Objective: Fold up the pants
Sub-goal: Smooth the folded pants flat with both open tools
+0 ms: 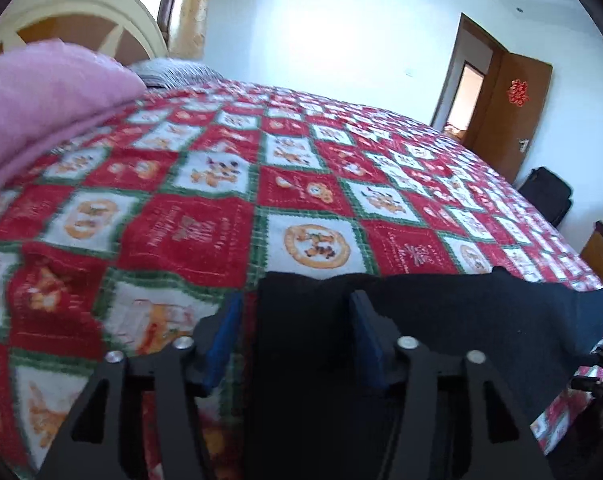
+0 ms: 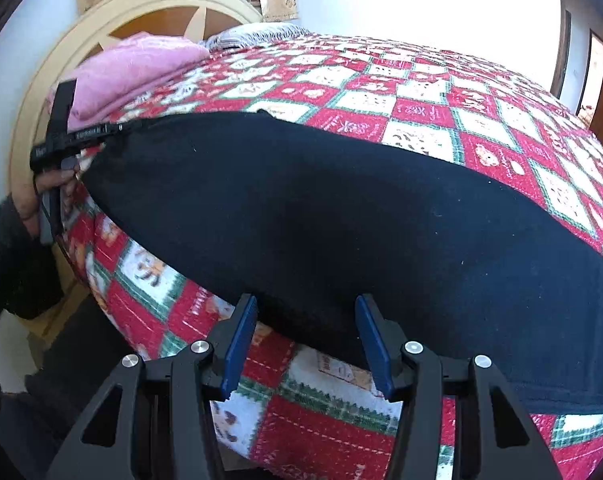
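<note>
White walls and a wooden door (image 1: 513,116) back a bed (image 1: 205,216) covered in a red, white and green checked blanket.

Low in the left wrist view, the left hand-held gripper (image 1: 295,338) stands about half open, its blue pads (image 1: 221,344) apart with one end of the black pants (image 1: 441,344) lying between them. The right-hand pad rests on or in the dark cloth, the left-hand pad sits over the blanket beside the cloth's edge; whether either pad presses on the fabric I cannot tell.

Low in the right wrist view, the right hand-held gripper (image 2: 307,342) is also about half open — its pads straddle the near hem of the pants (image 2: 321,216), which droops between them without being pinched.

The pants lie in a long dark band across the near part of the bed, running from centre left to the right edge of the frame. At the left, a person's hand (image 2: 41,192) grips the other tool at the far end of the cloth. A pink folded blanket (image 2: 137,68) sits upper left by the cream headboard (image 2: 149,0).
</note>
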